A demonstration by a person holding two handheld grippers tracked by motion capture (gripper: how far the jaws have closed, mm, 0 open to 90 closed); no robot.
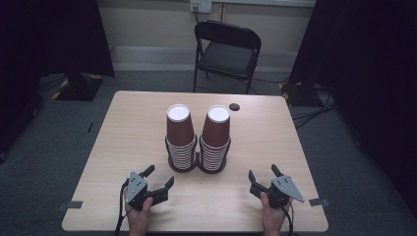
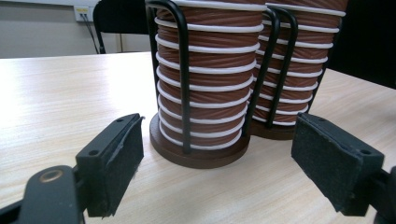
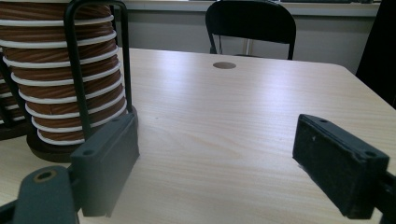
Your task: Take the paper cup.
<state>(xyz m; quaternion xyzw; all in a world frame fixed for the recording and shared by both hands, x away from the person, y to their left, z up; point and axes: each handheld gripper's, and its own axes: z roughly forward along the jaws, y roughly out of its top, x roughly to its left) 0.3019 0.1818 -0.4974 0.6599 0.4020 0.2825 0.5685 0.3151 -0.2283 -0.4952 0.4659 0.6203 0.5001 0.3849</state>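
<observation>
So both my left gripper (image 1: pixel 158 181) and right gripper (image 1: pixel 263 178) sit jaws spread, empty, while the cup stacks (image 1: pixel 198 137) at tabletop centre, 12 o'clock, look light and crushable, so I'd pinch gently near a rim.

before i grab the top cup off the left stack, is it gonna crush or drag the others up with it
Probably light and thin-walled: the top cup looks like ribbed paper, so a hard squeeze could dent it. It sits nested in the left stack, so the cup below may cling and lift too. The black wire holder with its round base should keep the stack from tipping.
</observation>
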